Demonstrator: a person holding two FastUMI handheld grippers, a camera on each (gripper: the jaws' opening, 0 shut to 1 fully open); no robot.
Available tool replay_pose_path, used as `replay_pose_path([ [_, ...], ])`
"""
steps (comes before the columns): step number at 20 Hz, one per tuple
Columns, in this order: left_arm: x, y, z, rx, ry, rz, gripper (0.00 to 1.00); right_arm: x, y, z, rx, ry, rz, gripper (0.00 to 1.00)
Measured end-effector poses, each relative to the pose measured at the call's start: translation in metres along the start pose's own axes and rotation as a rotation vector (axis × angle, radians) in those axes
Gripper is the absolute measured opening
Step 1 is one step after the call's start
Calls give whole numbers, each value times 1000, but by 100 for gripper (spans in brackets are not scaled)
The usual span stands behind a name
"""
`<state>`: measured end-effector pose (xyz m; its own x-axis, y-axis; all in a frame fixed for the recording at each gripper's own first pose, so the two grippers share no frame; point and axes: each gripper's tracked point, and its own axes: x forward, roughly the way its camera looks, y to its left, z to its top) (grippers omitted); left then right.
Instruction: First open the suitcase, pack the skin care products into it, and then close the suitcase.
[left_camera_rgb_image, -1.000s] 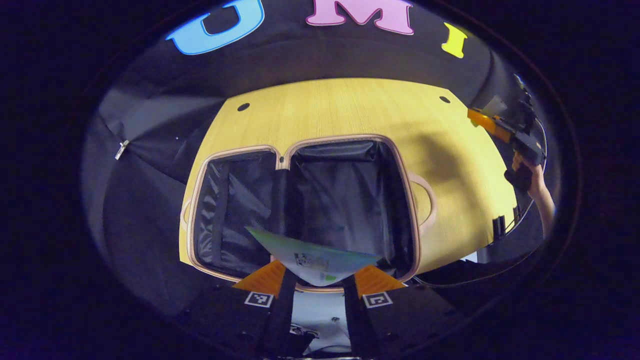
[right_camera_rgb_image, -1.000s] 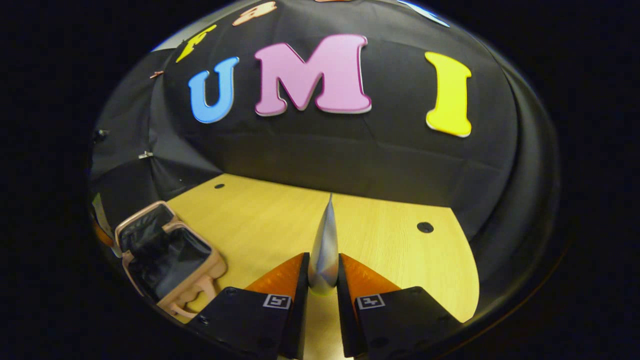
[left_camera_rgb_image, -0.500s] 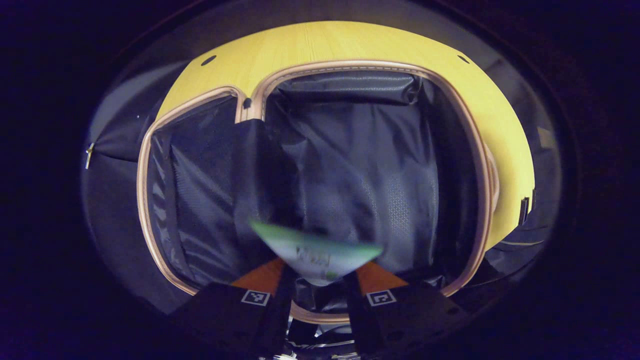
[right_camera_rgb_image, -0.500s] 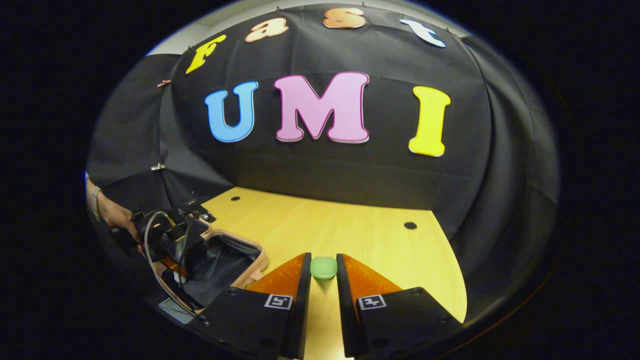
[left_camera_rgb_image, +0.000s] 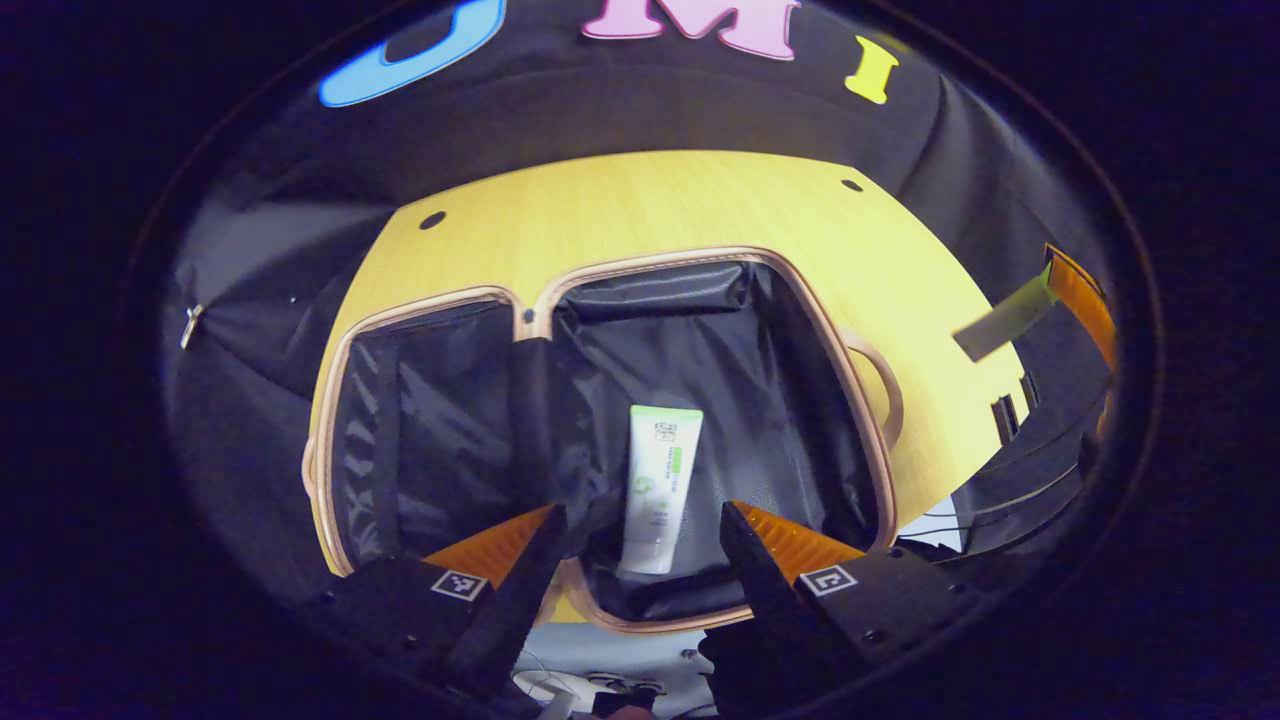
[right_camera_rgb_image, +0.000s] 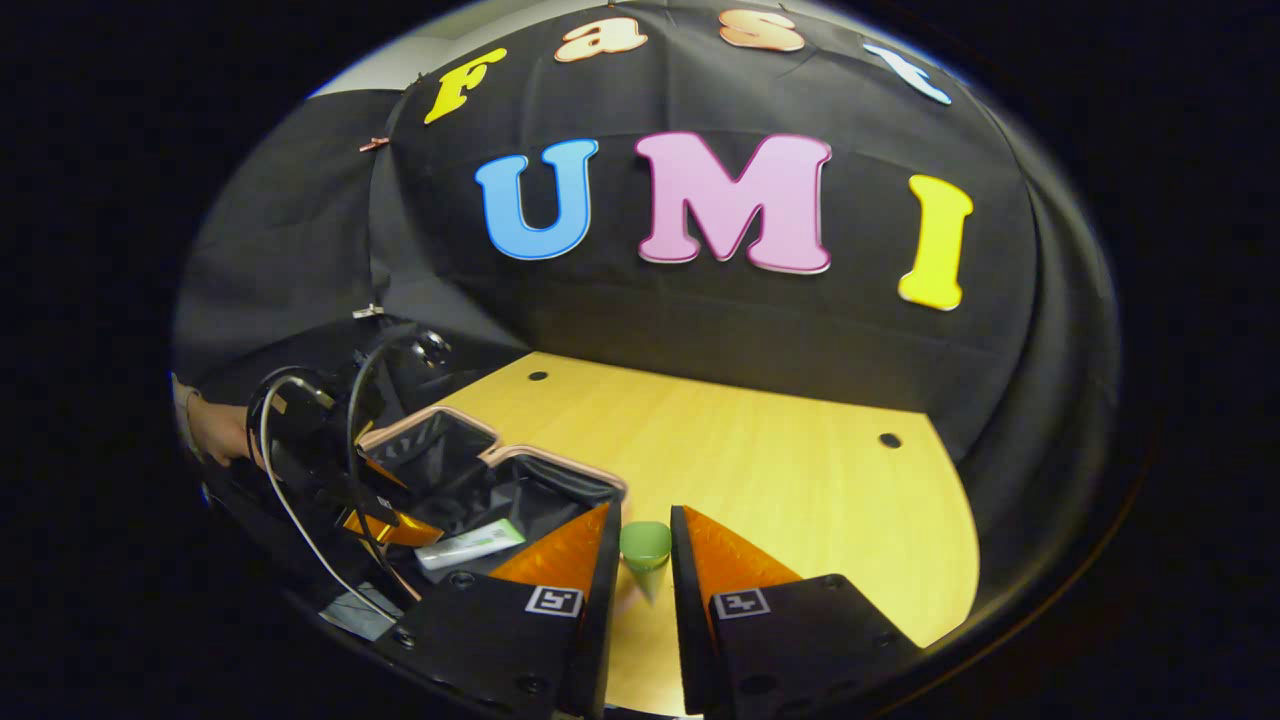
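The pink suitcase (left_camera_rgb_image: 650, 264) lies open on the table, its two dark-lined halves facing up. A white tube with green print (left_camera_rgb_image: 660, 485) rests flat in the right half. My left gripper (left_camera_rgb_image: 640, 513) hovers open just above that tube, touching nothing. In the right gripper view, my right gripper (right_camera_rgb_image: 645, 510) is shut on a second tube with a green cap (right_camera_rgb_image: 645, 545), held end-on above the table beside the suitcase (right_camera_rgb_image: 560, 462). The white tube (right_camera_rgb_image: 470, 543) shows inside the case. In the left gripper view, the right gripper (left_camera_rgb_image: 1078, 295) and its tube (left_camera_rgb_image: 1005, 322) hang at the far right.
The yellow wooden table (right_camera_rgb_image: 780, 470) stretches bare behind and to the right of the suitcase, with small round holes near its back edge. A hand (right_camera_rgb_image: 215, 435) and a looping cable (right_camera_rgb_image: 275, 470) come with the left gripper (right_camera_rgb_image: 380, 510) at the suitcase's left.
My left gripper opened and let the white tube go; it now lies in the right half. The left gripper pulled back up. My right gripper moved toward the suitcase with its tube.
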<state>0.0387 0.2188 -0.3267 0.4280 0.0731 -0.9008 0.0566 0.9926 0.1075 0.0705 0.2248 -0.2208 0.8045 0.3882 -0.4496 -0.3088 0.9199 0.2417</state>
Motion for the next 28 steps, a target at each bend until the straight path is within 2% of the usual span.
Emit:
replay_pose_path([
  [2, -16, 17, 0, -75, -62, 3, 98, 16, 11, 3, 21, 16, 36, 31],
  [5, -43, 47, -3, -188, -122, 6, 95, 41, 45, -9, 62, 80, 113, 31],
  [6, -48, 60, -6, -211, -149, 24, 95, 48, 60, -19, 75, 113, 143, 31],
  [10, -59, 102, -39, -239, -120, 105, 96, 86, 102, -57, 96, 232, 223, 31],
  [13, -57, 116, -53, -278, -112, 118, 96, 102, 110, -117, 99, 466, 210, 31],
  [15, -56, 128, -56, -301, -119, 136, 96, 117, 110, -128, 125, 493, 189, 32],
  [16, -55, 136, -56, -322, -125, 145, 96, 113, 106, -133, 109, 518, 190, 27],
  [18, -53, 153, -57, -382, -128, 160, 96, 108, 94, -130, 51, 509, 165, 78],
  [19, -53, 163, -57, -412, -134, 171, 96, 102, 90, -124, 28, 478, 161, 70],
  [21, -52, 187, -57, -458, -145, 192, 96, 94, 92, -112, 18, 415, 171, 100],
  [24, -52, 225, -52, -510, -160, 217, 96, 80, 85, -90, 17, 343, 164, 98],
  [28, -41, 300, -42, -505, -161, 280, 96, 65, 71, -57, 45, 264, 121, 97],
])
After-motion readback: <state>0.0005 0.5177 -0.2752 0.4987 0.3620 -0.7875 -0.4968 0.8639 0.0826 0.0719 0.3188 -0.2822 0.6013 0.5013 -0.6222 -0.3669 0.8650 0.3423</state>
